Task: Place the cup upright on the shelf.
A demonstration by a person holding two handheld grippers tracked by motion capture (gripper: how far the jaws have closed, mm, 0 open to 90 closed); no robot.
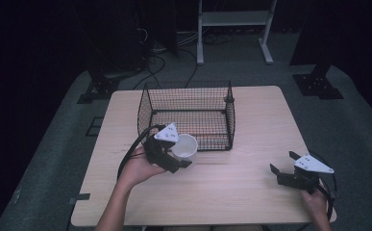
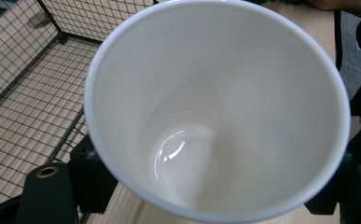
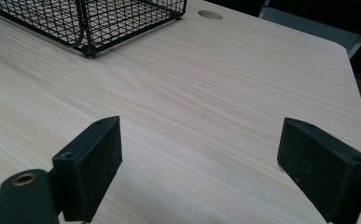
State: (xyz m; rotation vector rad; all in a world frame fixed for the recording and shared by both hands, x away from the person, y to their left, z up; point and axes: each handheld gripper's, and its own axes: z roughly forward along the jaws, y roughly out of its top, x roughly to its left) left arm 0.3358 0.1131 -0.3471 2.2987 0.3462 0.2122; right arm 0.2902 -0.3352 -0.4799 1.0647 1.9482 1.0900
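The white cup (image 1: 184, 146) is clamped by the left hand-held gripper (image 1: 171, 151), tilted, just at the front edge of the black wire basket (image 1: 188, 103), which lies at the cup's twelve o'clock on the tabletop (image 1: 241, 187). At the cup's four o'clock, well apart, the right hand-held gripper (image 1: 282, 166) rests with its jaws wide and nothing between them.

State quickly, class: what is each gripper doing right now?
Left gripper: shut on the white, smooth-walled, empty cup, by the black wire basket.
Right gripper: open, holding nothing, over the wooden table.
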